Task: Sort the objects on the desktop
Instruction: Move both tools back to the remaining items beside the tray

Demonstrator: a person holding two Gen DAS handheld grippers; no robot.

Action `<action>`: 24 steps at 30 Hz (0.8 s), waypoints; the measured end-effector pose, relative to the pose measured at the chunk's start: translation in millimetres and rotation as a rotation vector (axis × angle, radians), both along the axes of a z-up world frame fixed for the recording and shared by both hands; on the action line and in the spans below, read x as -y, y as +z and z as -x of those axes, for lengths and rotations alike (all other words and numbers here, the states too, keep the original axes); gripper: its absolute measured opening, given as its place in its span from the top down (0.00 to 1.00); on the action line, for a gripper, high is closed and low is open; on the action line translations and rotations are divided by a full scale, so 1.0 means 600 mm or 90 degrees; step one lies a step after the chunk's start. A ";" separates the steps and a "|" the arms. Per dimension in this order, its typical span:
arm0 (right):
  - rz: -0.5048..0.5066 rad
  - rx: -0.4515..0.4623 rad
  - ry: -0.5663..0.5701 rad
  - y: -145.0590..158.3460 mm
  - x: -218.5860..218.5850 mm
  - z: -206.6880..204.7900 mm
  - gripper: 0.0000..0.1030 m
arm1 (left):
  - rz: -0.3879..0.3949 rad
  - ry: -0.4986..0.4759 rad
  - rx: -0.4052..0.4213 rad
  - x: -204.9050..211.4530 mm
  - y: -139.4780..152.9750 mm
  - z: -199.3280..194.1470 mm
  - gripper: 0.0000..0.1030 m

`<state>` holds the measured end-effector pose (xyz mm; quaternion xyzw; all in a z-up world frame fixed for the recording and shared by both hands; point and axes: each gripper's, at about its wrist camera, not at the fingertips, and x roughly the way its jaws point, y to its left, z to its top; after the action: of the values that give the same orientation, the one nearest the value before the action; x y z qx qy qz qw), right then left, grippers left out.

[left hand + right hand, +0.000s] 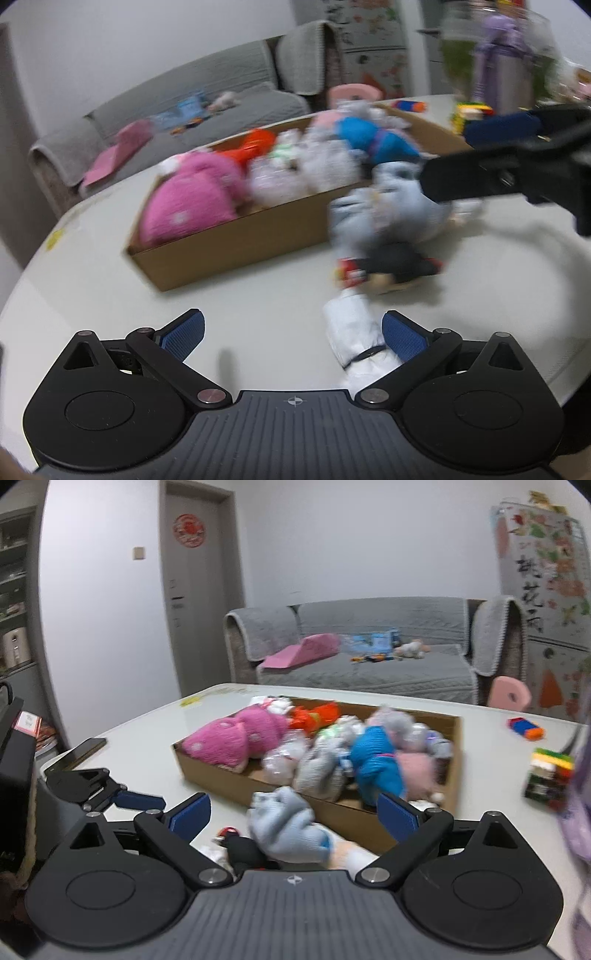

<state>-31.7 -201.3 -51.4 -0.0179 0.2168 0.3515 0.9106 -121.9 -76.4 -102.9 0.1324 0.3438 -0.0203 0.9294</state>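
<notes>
Hovering with jaws apart, the right hand-held gripper [293, 812] frames the soft, light blue plush [286, 825] at twelve o'clock; pinch its squashy middle.

A home living room: a grey quilted fabric sofa [369, 657] stands beyond the far edge of the white table [147, 738], beside a grey interior door [201, 590] bearing a round red paper ornament [188, 530]. A fridge covered in colourful stickers [546, 590] stands past the table's far right corner, and a brown cardboard box of plush toys [332, 812] sits mid-table.
</notes>
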 end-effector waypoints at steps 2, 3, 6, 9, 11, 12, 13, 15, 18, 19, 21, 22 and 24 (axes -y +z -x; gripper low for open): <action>0.003 -0.008 0.013 -0.007 -0.016 -0.003 0.08 | 0.000 0.036 0.002 -0.024 0.001 -0.001 0.00; 0.002 -0.019 0.017 -0.009 -0.024 -0.010 0.08 | 0.000 0.051 0.003 -0.036 0.001 0.000 0.00; -0.002 -0.043 0.016 -0.020 -0.042 -0.021 0.09 | -0.004 0.089 0.011 -0.067 0.004 0.001 0.00; 0.006 -0.070 0.017 -0.027 -0.057 -0.029 0.14 | -0.018 0.112 0.023 -0.082 0.005 0.005 0.00; 0.017 -0.073 0.017 -0.030 -0.058 -0.023 0.18 | -0.015 0.121 0.024 -0.088 0.006 0.006 0.00; 0.021 -0.074 0.018 -0.029 -0.056 -0.019 0.26 | -0.014 0.124 0.025 -0.089 0.006 0.009 0.00; 0.026 -0.080 0.016 -0.029 -0.051 -0.015 0.35 | -0.014 0.128 0.025 -0.091 0.006 0.008 0.00; 0.035 -0.098 0.015 -0.034 -0.033 -0.003 0.41 | -0.011 0.134 0.022 -0.094 0.007 0.006 0.00; 0.063 -0.107 -0.014 -0.043 -0.003 0.014 0.44 | 0.000 0.138 0.017 -0.098 0.007 0.003 0.00; 0.061 -0.112 -0.025 -0.046 0.009 0.019 0.43 | 0.001 0.138 0.017 -0.098 0.007 0.003 0.00; 0.052 -0.117 -0.046 -0.051 0.033 0.028 0.42 | 0.002 0.139 0.017 -0.097 0.007 0.001 0.00; 0.049 -0.109 -0.055 -0.051 0.039 0.031 0.40 | 0.003 0.138 0.018 -0.095 0.006 -0.001 0.00; 0.038 -0.101 -0.057 -0.047 0.041 0.032 0.38 | 0.003 0.135 0.021 -0.093 0.006 -0.002 0.00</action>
<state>-51.2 -226.1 -79.8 -0.0075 0.2989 0.3039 0.9046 -120.5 -20.9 -99.4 0.0935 0.3406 0.0797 0.9322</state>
